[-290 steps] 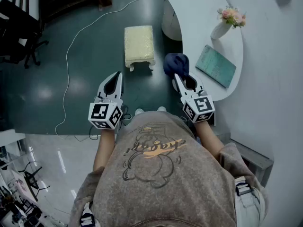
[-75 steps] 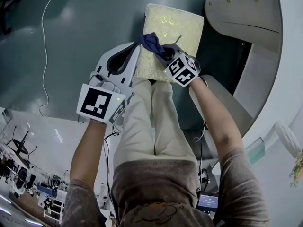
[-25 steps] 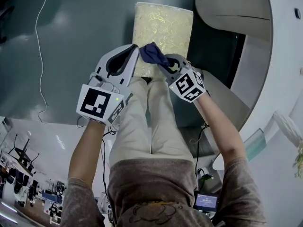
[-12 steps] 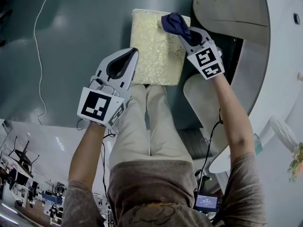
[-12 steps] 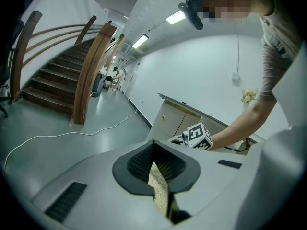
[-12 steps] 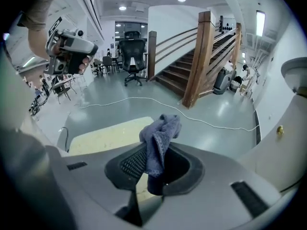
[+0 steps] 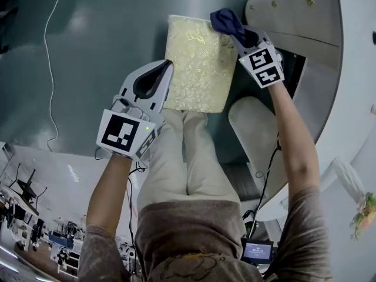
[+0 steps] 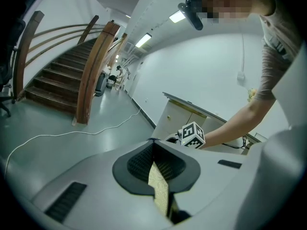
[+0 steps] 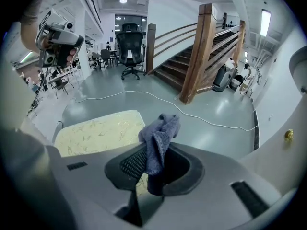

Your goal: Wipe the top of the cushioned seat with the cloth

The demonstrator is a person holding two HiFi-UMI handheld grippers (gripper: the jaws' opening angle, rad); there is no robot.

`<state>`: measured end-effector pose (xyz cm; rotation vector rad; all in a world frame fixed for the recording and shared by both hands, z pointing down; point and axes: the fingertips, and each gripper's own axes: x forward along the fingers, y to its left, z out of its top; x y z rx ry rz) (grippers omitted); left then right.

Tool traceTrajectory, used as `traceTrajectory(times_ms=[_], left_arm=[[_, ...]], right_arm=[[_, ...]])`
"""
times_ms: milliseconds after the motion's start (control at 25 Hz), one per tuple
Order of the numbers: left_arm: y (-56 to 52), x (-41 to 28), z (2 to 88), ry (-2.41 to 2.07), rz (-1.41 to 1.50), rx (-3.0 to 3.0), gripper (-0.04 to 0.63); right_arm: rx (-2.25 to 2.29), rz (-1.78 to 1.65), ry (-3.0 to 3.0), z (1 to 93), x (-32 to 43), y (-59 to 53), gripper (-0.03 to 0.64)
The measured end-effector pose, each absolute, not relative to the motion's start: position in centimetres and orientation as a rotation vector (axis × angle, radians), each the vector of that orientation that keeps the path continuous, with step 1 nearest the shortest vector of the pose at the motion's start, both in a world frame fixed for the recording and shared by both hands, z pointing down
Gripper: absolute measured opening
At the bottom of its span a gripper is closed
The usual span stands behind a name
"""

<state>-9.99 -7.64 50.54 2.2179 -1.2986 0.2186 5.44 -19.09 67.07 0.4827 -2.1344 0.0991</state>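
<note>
The cushioned seat (image 7: 194, 63) is a pale yellow patterned rectangle on the dark floor, ahead of my knees. My right gripper (image 7: 238, 33) is shut on the dark blue cloth (image 7: 227, 21), which lies bunched on the seat's far right corner. In the right gripper view the cloth (image 9: 158, 138) sticks up from the closed jaws of my right gripper (image 9: 152, 169), with the seat (image 9: 96, 131) to its left. My left gripper (image 7: 166, 66) is shut and rests against the seat's left edge. In the left gripper view, a strip of seat (image 8: 159, 191) shows behind my left gripper (image 8: 153, 143).
A white curved counter (image 7: 329, 51) stands close on the right of the seat. A white cable (image 7: 51, 46) trails over the floor on the left. My legs (image 7: 188, 151) reach the seat's near edge. A wooden staircase (image 9: 206, 47) and an office chair (image 9: 130, 47) stand farther off.
My right gripper has carried the cloth from the seat's near left edge across to its far right corner. The left gripper has stayed at the left edge.
</note>
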Motion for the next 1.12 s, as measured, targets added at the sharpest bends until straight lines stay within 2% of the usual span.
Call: traceTrajectory(times_ms=[480, 1120], left_arm=[[-8.0, -10.6, 51.5, -1.311, 0.232, 2.187, 0.015], [-7.5, -10.3, 51.4, -1.302, 0.227, 2.201, 0.015]], right_arm=[[0.409, 0.199, -2.048, 71.5, 5.7, -17.7, 0.089], [0.421, 0.295, -2.059, 72.3, 4.9, -14.1, 0.088]])
